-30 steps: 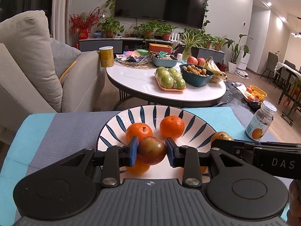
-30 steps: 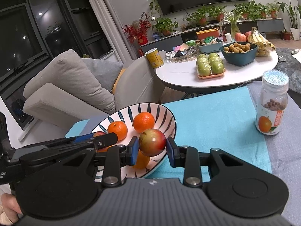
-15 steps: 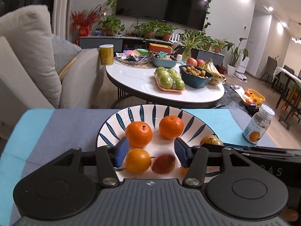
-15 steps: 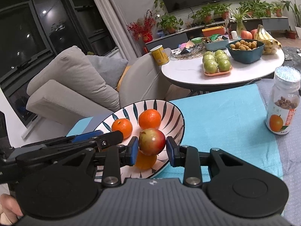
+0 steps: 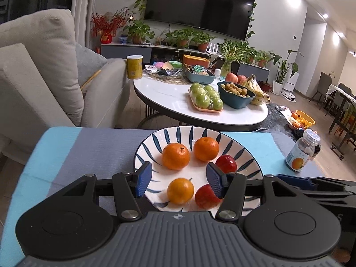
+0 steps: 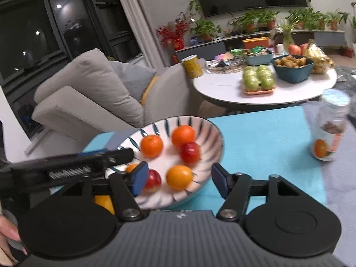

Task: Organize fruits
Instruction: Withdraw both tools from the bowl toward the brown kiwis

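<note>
A living room at night: a tabletop [image 5: 93, 146] covered in blue and grey cloth fills the lower frame, a beige sofa [image 5: 40, 75] stands at left, and a white round table [image 5: 169, 98] sits at centre under a wall television [image 5: 200, 6] ringed with potted plants.

The right-wrist view is smeared by motion, so the plate's stripes and a jar [image 6: 329, 129] at the right edge read softly. In that view the left gripper's arm crosses the lower left and hides part of the plate; an orange shape beneath the right gripper's body is cut off and cannot be made out.

On the cloth, a striped plate [image 5: 155, 140] holds three oranges [image 5: 175, 156] and two red fruits [image 5: 226, 163]; a second red fruit lies at the plate's near edge.

The left gripper [image 5: 179, 182] stands released above the plate's near edge, gripping nothing, its jaws having just been opening. The right gripper [image 6: 179, 179] is likewise spread and empty over the plate.

On the round table, a tray carries green apples [image 5: 205, 96], and a teal bowl [image 5: 235, 94] holds small brown fruit beside bananas [image 5: 255, 89].
</note>
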Available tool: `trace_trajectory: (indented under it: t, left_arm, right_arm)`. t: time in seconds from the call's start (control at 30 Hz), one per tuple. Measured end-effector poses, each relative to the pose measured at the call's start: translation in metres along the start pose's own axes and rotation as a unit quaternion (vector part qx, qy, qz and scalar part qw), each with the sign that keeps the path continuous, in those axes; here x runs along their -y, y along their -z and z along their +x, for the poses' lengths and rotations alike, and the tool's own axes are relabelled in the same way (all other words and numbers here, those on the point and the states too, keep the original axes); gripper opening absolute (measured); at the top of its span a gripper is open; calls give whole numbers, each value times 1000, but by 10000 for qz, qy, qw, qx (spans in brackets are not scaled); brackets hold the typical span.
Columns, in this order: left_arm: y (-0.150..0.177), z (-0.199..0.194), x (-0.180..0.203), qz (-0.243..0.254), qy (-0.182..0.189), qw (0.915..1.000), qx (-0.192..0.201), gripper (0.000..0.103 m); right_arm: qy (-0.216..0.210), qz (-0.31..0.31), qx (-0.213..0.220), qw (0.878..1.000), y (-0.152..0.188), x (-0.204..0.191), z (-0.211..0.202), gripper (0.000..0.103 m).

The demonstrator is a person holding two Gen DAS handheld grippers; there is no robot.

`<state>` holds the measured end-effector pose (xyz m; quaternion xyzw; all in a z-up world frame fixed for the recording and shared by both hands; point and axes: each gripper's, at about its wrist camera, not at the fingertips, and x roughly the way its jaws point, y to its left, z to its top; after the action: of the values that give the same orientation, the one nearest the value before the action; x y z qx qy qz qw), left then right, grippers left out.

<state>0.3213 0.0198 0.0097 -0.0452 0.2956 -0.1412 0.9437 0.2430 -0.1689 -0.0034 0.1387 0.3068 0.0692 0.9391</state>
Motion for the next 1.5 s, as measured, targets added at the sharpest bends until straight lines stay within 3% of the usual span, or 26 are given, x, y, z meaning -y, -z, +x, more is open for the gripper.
trace_trajectory:
  t: [0.13,0.27,0.33,0.47,0.7,0.93,1.17,1.5]
  left_arm:
    - [6,-15,0,-23,5,10000,2,51]
    - [12,-31,2,-36,7,10000,11,51]
    - [16,-38,4,-48,2,10000,34,51]
    - [24,-54,7,-47,-29,10000,38,52]
    - [35,-83,13,191,-239,9995,100,52]
    - [46,-110,-7,79,-529,9984,176,52]
    - [66,-121,-25,51,-839,9965,-32,52]
    - [94,-92,-35,68,-774,9949,-650,50]
  right_arm:
    - [307,-178,184,9992,13,6,-30,66]
    - [1307,-707,576,9872,31,10,-66,66]
    - [1542,-666,589,9840,41,21,-80,66]
    - [1614,-343,512,9850,56,39,-97,66]
    - [1627,-211,192,9863,82,41,-88,66]
    - [1805,-66,131,9835,86,50,-86,65]
    - [1816,117,126,9832,84,53,-92,65]
    - [1532,-59,242,9879,84,33,-105,65]
